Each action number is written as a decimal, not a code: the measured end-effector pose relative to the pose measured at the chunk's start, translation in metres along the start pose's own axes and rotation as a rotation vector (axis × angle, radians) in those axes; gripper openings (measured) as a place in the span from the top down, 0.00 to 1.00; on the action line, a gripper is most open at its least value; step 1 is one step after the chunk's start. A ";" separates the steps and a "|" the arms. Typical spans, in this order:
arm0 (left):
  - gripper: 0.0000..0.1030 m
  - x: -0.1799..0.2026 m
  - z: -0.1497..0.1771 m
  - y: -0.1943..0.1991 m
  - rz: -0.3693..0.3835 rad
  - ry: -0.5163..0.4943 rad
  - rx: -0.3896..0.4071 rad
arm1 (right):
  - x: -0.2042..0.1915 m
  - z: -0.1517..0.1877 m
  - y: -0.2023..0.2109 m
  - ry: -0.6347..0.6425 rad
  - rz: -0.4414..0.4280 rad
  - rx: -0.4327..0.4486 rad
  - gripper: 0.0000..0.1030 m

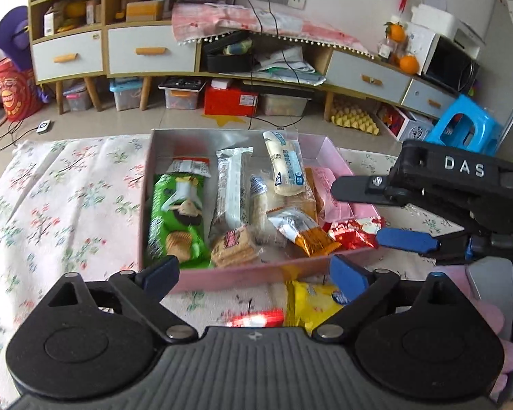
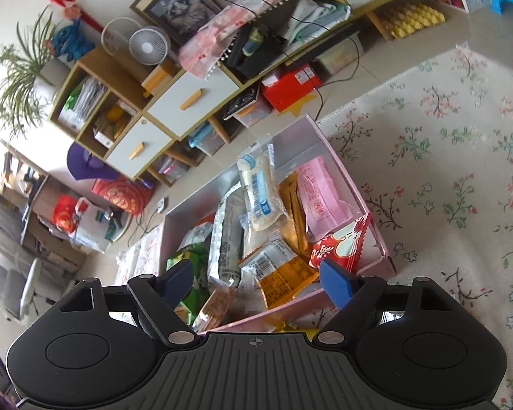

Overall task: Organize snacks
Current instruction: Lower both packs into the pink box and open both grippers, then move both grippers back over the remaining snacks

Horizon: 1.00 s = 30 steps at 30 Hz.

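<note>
Left wrist view looks down over a pink box (image 1: 222, 275) sitting on a floral cloth (image 1: 68, 205), and the box is packed with snacks. A green chip packet (image 1: 174, 218) lies along its left wall, a silver wrapped bar (image 1: 229, 184) beside it, then a pale cream bun in clear wrap (image 1: 285, 164) propped toward the far side. A cracker pack (image 1: 234, 246) and an orange-and-silver packet (image 1: 304, 232) sit near the front wall, with a pink packet (image 1: 328, 191) and a red packet (image 1: 355, 232) at the right.

The left gripper (image 1: 256, 273) hangs just in front of the box's near wall with its jaws spread wide and nothing between them. Outside the box, on the cloth right below it, lie a yellow packet (image 1: 307, 304) and a small red wrapper (image 1: 256, 319), blurred.

The right gripper (image 1: 369, 212) reaches in from the right over the box's right side. From its own wrist view, the right gripper (image 2: 256, 282) is also spread wide and empty, poised over the near end of the box (image 2: 383, 249), with the red packet (image 2: 335, 246) just beside its right finger (image 2: 338, 282).
</note>
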<state>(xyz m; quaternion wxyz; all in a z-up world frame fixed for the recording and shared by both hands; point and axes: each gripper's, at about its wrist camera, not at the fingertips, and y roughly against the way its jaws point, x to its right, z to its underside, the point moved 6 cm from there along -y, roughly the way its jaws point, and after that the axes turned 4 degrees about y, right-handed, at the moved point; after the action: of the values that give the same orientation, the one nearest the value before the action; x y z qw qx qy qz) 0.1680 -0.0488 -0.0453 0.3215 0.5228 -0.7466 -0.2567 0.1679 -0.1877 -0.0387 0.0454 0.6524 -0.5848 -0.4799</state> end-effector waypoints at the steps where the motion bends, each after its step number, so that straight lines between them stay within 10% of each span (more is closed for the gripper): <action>1: 0.06 -0.001 0.002 0.004 -0.004 0.005 0.000 | -0.003 0.001 0.003 0.009 -0.003 0.001 0.15; 15: 0.00 -0.018 0.037 0.033 -0.072 0.079 -0.003 | -0.029 0.035 0.056 0.350 0.103 0.034 0.06; 30: 0.13 -0.008 0.063 -0.011 -0.026 0.137 -0.066 | 0.039 0.066 0.048 0.724 0.346 -0.004 0.04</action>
<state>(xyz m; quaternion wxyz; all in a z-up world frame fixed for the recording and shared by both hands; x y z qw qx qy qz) 0.1296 -0.0420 -0.0972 0.3854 0.5380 -0.7071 -0.2491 0.0829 -0.2008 -0.0668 0.3297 0.6713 -0.6313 -0.2053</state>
